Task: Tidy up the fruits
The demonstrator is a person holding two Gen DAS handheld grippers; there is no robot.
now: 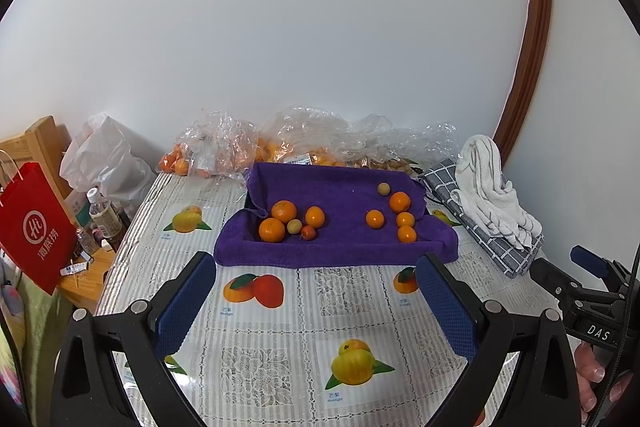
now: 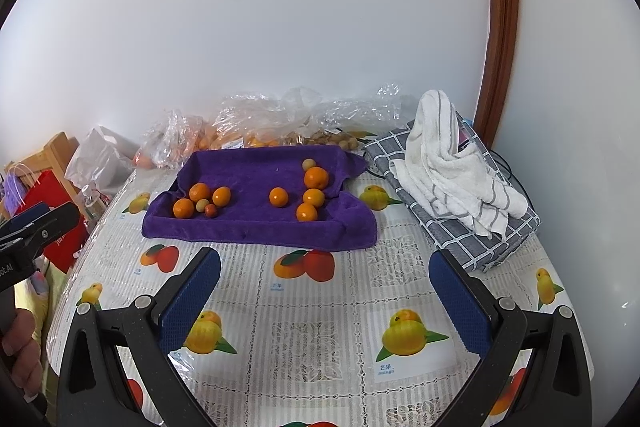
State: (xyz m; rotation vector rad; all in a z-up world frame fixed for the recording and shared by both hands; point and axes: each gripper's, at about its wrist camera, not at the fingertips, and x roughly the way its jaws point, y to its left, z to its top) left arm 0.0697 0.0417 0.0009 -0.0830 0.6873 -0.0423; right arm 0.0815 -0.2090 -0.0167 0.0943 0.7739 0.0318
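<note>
Here, both my tongs hang released above the counter [image 1: 280, 355].
Ahead of left tongs [image 1: 316, 301] and right tongs [image 2: 324, 297], oranges [image 2: 279, 197] rest on purple towel [image 2: 256, 227].

- The fruit inside the clear plastic bags [image 1: 224, 143] is seen only as orange blur through the crumpled film; how many pieces there are cannot be told.
- The label [image 1: 303, 159] on one bag is too small to read.
- The right gripper [image 1: 588, 267] is cut off by the edge of the left wrist view, so its jaws cannot be judged there.
- The left gripper [image 2: 24, 227] shows only one dark tip at the left edge of the right wrist view.
- The checked cloth [image 2: 456, 227] is partly covered by the white towel [image 2: 452, 171].
- The bottles [image 1: 102, 213] beside the red bag [image 1: 34, 231] are partly hidden, and their labels are not readable.
</note>
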